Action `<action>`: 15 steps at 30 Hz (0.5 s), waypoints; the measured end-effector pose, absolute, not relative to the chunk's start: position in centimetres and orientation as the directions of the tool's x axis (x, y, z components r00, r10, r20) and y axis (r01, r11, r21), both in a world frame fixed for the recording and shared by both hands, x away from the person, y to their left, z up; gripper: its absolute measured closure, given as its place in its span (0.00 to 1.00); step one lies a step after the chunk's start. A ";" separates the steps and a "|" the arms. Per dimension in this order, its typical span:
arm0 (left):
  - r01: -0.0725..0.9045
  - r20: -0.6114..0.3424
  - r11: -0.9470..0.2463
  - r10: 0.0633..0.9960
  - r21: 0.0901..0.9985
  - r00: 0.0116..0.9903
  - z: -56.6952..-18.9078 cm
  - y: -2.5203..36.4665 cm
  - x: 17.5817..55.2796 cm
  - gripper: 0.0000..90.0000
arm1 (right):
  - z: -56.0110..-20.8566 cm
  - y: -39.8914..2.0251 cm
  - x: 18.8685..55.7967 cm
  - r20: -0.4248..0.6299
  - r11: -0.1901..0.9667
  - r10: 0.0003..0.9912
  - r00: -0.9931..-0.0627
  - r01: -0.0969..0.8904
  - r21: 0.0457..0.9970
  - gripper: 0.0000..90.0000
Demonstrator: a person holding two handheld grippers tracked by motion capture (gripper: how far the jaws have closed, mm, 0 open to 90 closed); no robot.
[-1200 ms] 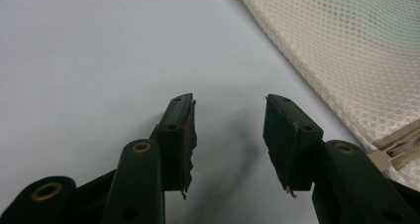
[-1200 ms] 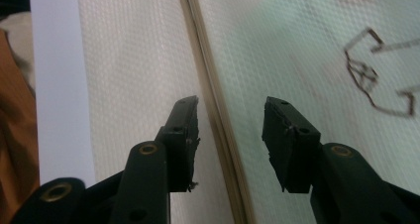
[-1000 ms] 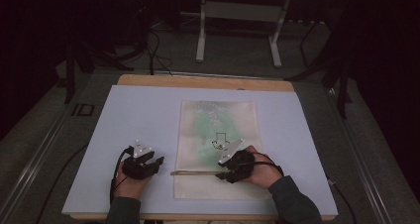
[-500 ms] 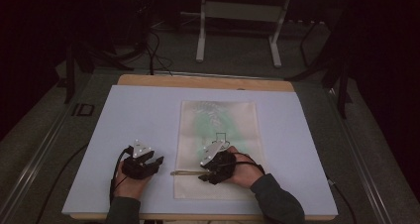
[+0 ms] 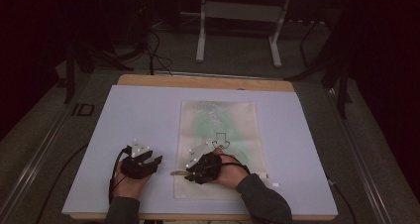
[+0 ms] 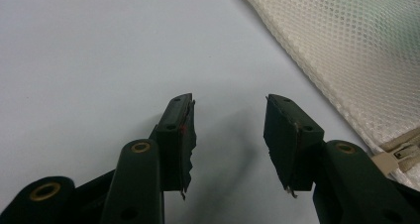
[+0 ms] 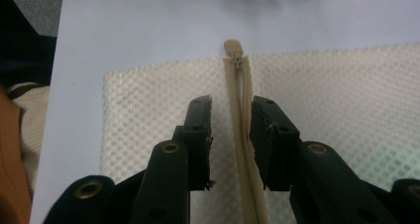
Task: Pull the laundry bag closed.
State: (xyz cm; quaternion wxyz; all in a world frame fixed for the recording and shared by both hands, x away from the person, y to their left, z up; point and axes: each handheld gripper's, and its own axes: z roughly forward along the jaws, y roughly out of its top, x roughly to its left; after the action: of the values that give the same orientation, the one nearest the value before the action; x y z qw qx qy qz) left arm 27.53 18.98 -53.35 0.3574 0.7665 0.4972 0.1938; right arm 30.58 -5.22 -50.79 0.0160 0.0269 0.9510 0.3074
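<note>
Mesh zip pouch, green contents, tongs astride zipper

bare table left of mesh bag, left hand-held gripper near its corner

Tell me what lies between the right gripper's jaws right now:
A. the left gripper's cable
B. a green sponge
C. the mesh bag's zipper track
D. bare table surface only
C. In the right gripper view the right gripper straddles the beige zipper track of the white mesh bag, with the zipper pull farther ahead at the bag's edge; the jaws have just been closing and a gap remains on each side.
</note>
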 end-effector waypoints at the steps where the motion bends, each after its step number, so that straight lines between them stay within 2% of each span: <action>1: 0.624 -0.058 -0.251 0.901 0.740 0.430 -53.4 19.0 27.5 0.60 | -50.8 -5.1 30.6 -0.016 0.810 0.059 -0.998 0.039 0.585 0.78; 15: 0.626 -0.058 -0.253 0.900 0.737 0.431 -53.4 19.1 27.6 0.60 | -51.1 -3.3 31.0 -0.023 0.795 0.062 -0.998 0.036 0.605 0.79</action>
State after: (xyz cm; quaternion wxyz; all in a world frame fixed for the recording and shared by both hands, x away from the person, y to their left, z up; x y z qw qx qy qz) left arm 27.57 19.05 -53.38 0.3556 0.7676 0.4973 0.1926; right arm 30.98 -3.28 -51.10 0.0208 0.0259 0.9472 0.3189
